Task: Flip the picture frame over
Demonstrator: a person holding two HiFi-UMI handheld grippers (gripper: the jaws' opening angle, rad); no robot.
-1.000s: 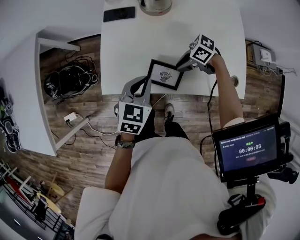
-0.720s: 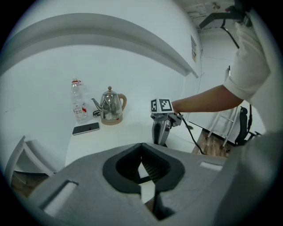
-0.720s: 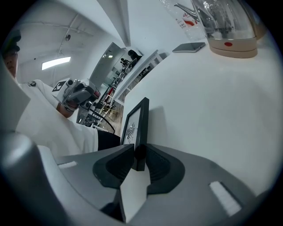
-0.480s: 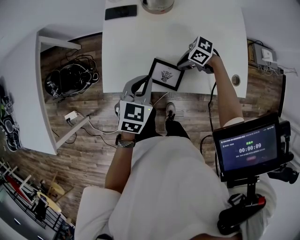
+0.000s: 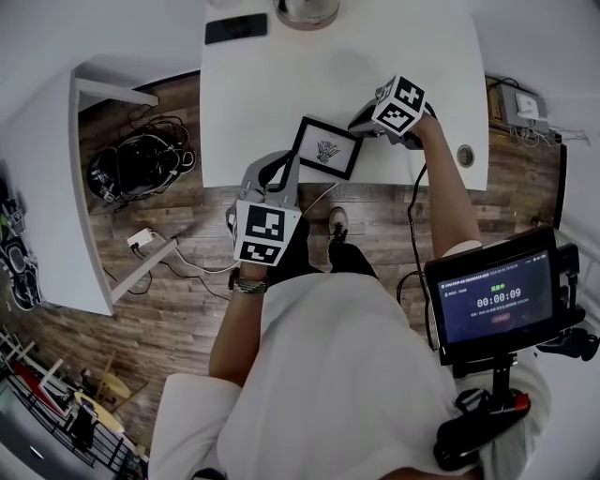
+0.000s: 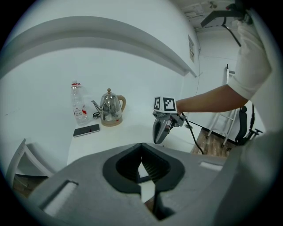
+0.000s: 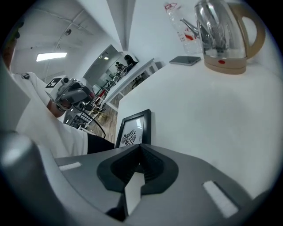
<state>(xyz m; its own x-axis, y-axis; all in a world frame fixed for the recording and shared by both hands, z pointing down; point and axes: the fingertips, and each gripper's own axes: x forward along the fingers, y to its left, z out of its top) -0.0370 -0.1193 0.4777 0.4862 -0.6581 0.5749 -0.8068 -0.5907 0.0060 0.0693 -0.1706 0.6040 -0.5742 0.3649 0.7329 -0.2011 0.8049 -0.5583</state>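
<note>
Right hand-held gripper [image 5: 360,124] has just been closing; its jaws now meet at the right corner of the single picture frame [image 5: 326,148], with nothing visible between them. That frame lies face up near the tabletop's [image 5: 281,84] front edge. Left hand-held gripper [image 5: 279,171], jaws together and empty, hovers just off that edge. One kettle [image 5: 307,9], one phone [image 5: 236,28] and one bottle [image 6: 78,103] stand at the far end.

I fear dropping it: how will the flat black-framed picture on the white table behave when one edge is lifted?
Thin and rigid-looking, the black-framed picture should probably pivot stiffly, not bend. Flat on the smooth white table, it may slide before lifting. Near the table's edge, a push might tip it off.
</note>
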